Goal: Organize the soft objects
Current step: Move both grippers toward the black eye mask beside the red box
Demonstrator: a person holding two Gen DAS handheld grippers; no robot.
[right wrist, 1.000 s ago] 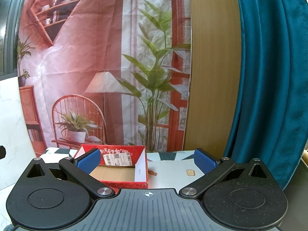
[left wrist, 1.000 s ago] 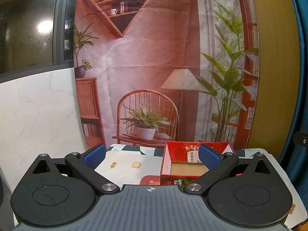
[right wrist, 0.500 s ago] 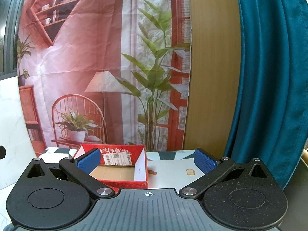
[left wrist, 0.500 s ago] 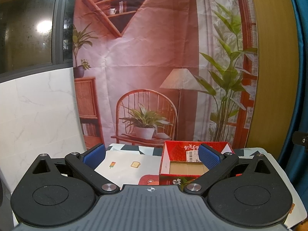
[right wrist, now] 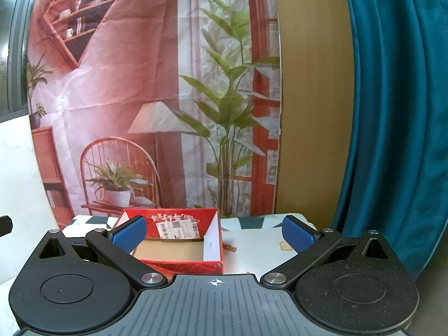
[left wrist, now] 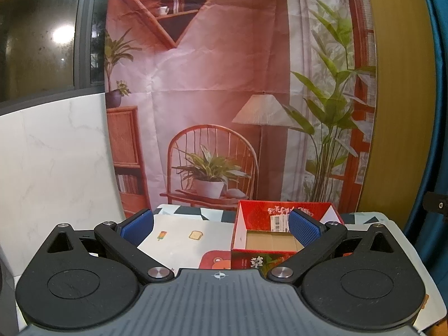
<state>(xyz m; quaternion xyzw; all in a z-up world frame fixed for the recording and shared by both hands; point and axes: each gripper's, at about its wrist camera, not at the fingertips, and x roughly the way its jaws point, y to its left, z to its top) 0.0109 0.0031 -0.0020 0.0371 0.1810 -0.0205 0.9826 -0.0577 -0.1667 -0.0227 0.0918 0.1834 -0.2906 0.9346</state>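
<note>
Red box point(left wrist: 268, 240) sits empty on tabletop point(left wrist: 179, 232) w/ printed cloth; no soft objs in view. Left tongs point(left wrist: 221, 226) & right tongs point(right wrist: 215, 232) both spread, holding nothing. Prob. start step; next: find a soft item, grab it

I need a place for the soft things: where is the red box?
The red box sits open on the patterned tablecloth, right of centre in the left wrist view, below the printed backdrop.
</note>
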